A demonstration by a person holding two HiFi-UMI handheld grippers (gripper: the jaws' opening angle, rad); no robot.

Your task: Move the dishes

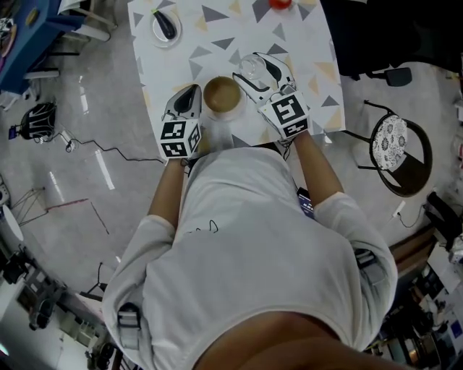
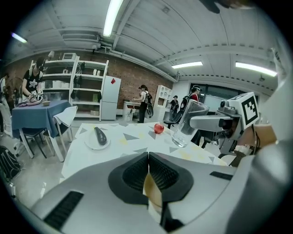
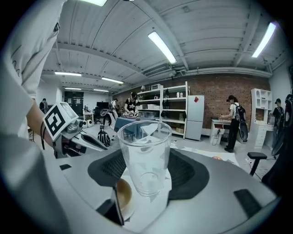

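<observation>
A clear drinking glass (image 1: 250,69) (image 3: 144,151) stands upright between the pads of my right gripper (image 1: 259,66) (image 3: 147,169), which is shut on it above the patterned table (image 1: 311,43). The left gripper view shows the glass (image 2: 185,125) clear of the table top. A bowl (image 1: 222,96) (image 3: 122,194), brown inside and white outside, sits just left of the glass. My left gripper (image 1: 195,92) (image 2: 147,157) is at the bowl's left rim. Its pads meet at the tips, with a tan strip of the bowl (image 2: 152,189) pinched between them.
A white plate with a dark aubergine (image 1: 165,27) (image 2: 97,137) lies at the table's far left. A red fruit (image 1: 281,3) (image 2: 158,128) sits at the far edge. A round chair (image 1: 396,148) stands right of the table; a bag and cables (image 1: 36,119) lie on the floor to the left.
</observation>
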